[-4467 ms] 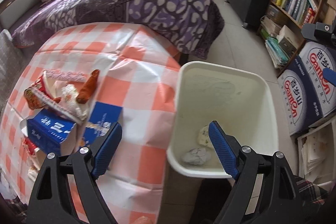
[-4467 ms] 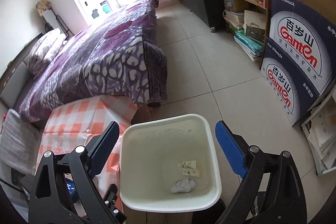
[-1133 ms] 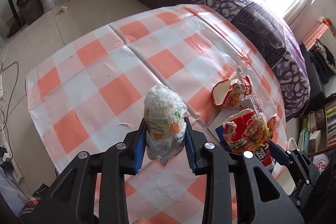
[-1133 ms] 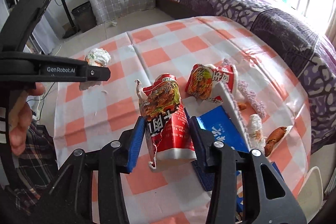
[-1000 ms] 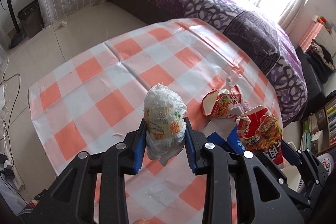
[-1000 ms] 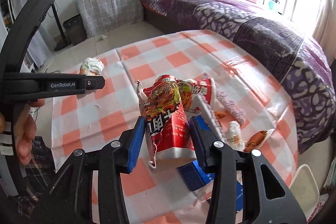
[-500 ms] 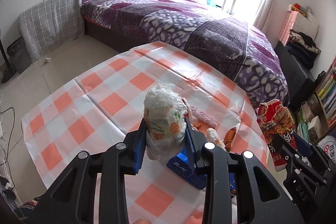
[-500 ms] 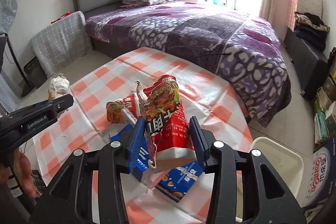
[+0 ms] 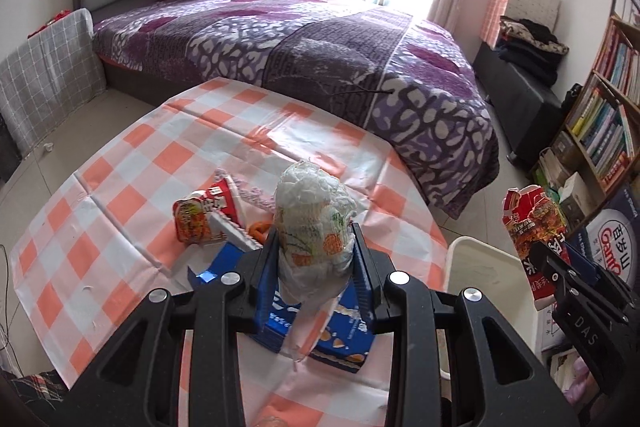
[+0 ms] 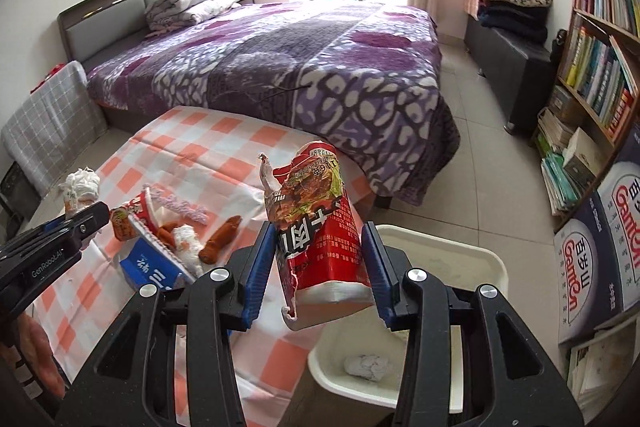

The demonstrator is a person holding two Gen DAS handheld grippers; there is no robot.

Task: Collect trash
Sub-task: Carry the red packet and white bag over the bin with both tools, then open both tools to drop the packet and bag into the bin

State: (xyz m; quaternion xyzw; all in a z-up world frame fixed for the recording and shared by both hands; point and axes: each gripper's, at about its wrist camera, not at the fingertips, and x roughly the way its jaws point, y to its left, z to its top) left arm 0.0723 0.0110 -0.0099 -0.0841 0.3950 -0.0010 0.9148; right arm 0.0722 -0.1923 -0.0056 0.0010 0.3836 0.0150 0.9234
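My left gripper [image 9: 316, 269] is shut on a crumpled white wrapper [image 9: 314, 227] with orange print, held above the checkered table [image 9: 120, 187]. My right gripper [image 10: 320, 267] is shut on a torn red noodle cup [image 10: 320, 223], held over the near-left edge of the white trash bin [image 10: 472, 267]. The bin also shows in the left wrist view [image 9: 480, 267]. In the bin lies a crumpled paper ball [image 10: 366, 367]. On the table lie a blue box [image 10: 150, 265], a red wrapper [image 9: 200, 215] and sausage pieces [image 10: 220, 241].
A purple bed [image 9: 320, 39] stands behind the table. A bookshelf [image 10: 592, 67] and blue-white Ganten cartons [image 10: 600, 235] stand on the right beside the bin. A grey checked cushion [image 9: 48, 67] leans at the left.
Both grippers have swung right, from over the table toward the bin, each still holding its piece of trash. The noodle cup now hangs at the bin's rim.
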